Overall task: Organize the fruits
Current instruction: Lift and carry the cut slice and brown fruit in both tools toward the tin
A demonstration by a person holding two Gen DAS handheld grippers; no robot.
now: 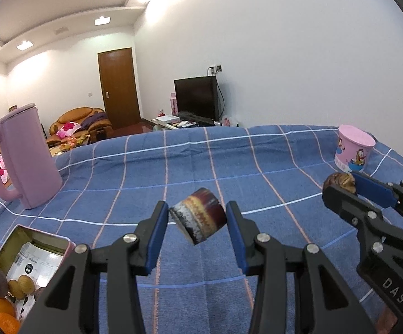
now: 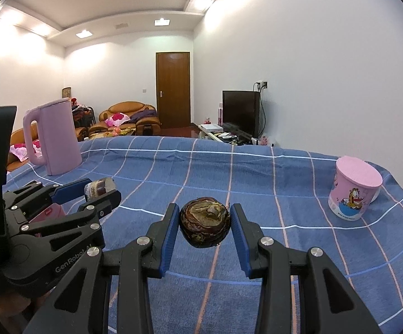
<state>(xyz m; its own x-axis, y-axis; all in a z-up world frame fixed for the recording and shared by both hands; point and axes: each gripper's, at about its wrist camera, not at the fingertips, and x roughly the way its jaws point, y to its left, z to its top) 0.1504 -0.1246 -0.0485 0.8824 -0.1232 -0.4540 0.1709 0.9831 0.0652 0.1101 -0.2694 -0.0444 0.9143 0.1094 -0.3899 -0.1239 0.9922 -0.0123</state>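
Holding both grippers above the blue checked table (image 1: 257, 156) — your left fingers (image 1: 157, 222) clamp a striped fruit chunk (image 1: 198, 217), your right fingers (image 2: 170, 228) a wrinkled brown fruit (image 2: 205, 222).

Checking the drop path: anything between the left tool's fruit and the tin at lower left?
Nothing visible. The left tool holds its fruit above bare cloth, and the open tin sits just left of it. The kettle stands farther back, the right tool off to the right.
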